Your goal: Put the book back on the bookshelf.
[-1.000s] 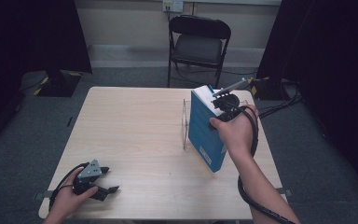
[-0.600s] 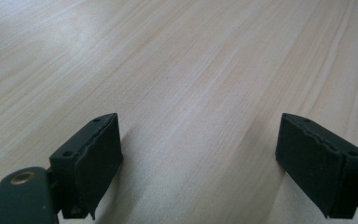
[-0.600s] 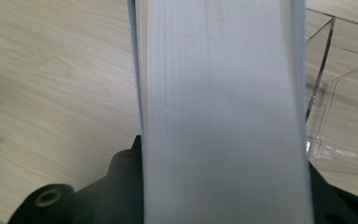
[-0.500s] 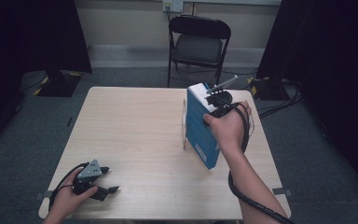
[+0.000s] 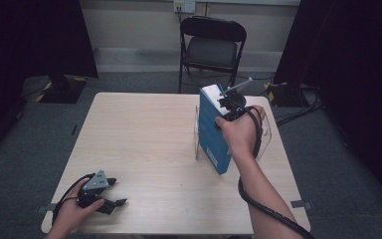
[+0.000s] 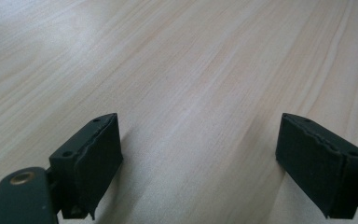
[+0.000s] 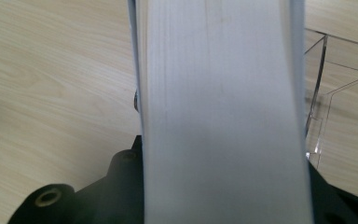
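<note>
Book (image 5: 213, 130) clamped in right gripper (image 5: 231, 107), carried leftward since a second ago, now tilted over clear stand (image 5: 264, 142) at table's (image 5: 144, 144) right side. Insertion likely next. Left gripper (image 5: 110, 201) idle, jaws apart, near front-left edge.

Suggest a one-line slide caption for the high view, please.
Right gripper holds a thick blue book upright at a clear stand; left gripper rests open on the table.

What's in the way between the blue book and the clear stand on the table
Nothing visible. The right gripper holds the blue book upright right at the clear stand, and the wooden table around them is bare. The left gripper rests open, far off at the near-left corner.
</note>
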